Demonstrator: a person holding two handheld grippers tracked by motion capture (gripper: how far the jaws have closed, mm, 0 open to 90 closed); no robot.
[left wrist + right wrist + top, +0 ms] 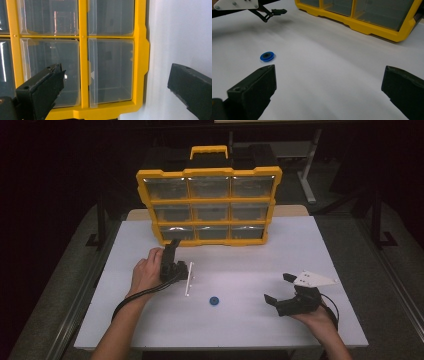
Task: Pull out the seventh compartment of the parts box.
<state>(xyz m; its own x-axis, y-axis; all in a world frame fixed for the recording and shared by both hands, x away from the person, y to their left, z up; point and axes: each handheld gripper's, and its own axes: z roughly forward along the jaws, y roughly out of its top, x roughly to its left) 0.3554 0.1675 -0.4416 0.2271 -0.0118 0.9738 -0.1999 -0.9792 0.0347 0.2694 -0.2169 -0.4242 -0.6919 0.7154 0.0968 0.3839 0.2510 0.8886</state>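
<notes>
A yellow organizer (209,171) with clear drawers stands upright at the back of the white table (280,250). My left gripper (173,249), turned on its side in the hand, points at the organizer's lower left drawer. In the left gripper view its jaws stand wide apart, open (115,71), before the clear drawers (111,72) and the yellow frame (83,62). A small blue disc (214,300) lies on the table between the hands. My right gripper (276,287) is open at the right, apart from the blue disc (267,56), which lies ahead and left of its jaws (329,72).
The organizer's yellow carry handle (209,151) sticks up at the back. Dark floor and table legs surround the table. In the right gripper view the organizer (372,27) runs along the top, and the other gripper (272,11) shows at the top left.
</notes>
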